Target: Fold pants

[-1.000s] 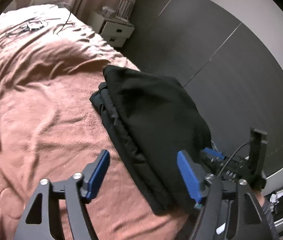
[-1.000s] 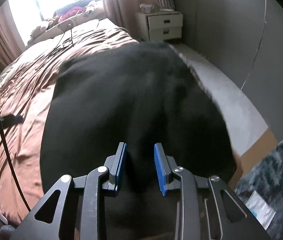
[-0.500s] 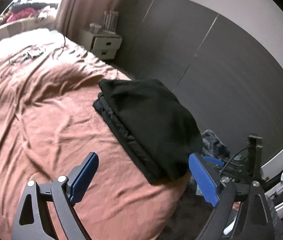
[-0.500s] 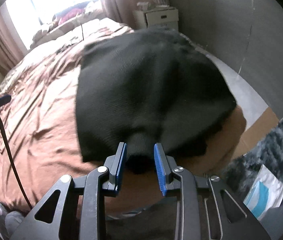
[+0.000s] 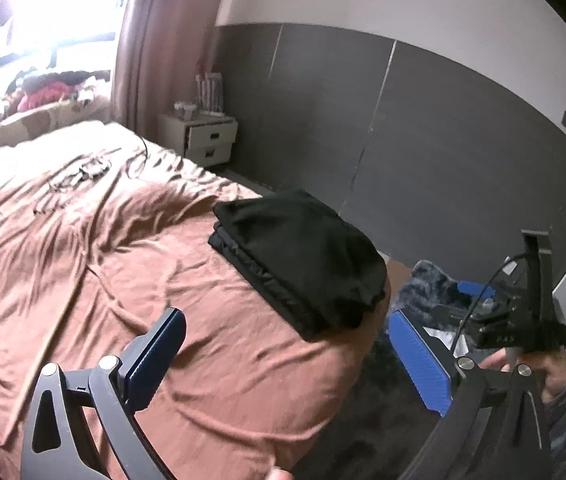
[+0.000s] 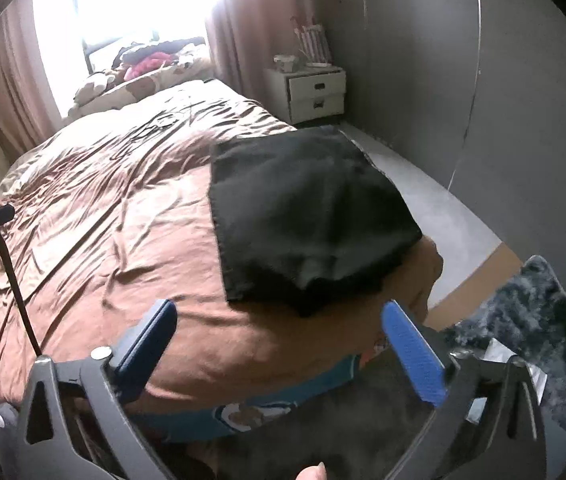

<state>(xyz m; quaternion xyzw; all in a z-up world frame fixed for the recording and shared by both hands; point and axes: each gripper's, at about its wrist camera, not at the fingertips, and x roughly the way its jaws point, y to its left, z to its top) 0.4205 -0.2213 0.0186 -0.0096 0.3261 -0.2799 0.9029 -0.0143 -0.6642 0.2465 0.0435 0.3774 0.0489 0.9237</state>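
The black pants [image 5: 303, 258] lie folded in a thick stack at the near right corner of the brown bed [image 5: 123, 280]; they also show in the right wrist view [image 6: 307, 216]. My left gripper [image 5: 287, 354] is open and empty, held back above the bed's foot, apart from the pants. My right gripper [image 6: 279, 344] is open and empty, just short of the stack's near edge. The right gripper's body shows at the right of the left wrist view [image 5: 515, 320].
A white nightstand [image 5: 203, 140] stands by the dark wall at the far side. A dark shaggy rug [image 6: 531, 320] and a cardboard sheet [image 6: 479, 276] lie on the floor to the right. Cables lie on the bed [image 5: 83, 172]. Pillows and clothes are piled by the window [image 6: 155, 64].
My right gripper has opened and let go of the pants' edge, then drawn back. My left gripper has pulled back and up, away from the stack. The pants rest on the bed.
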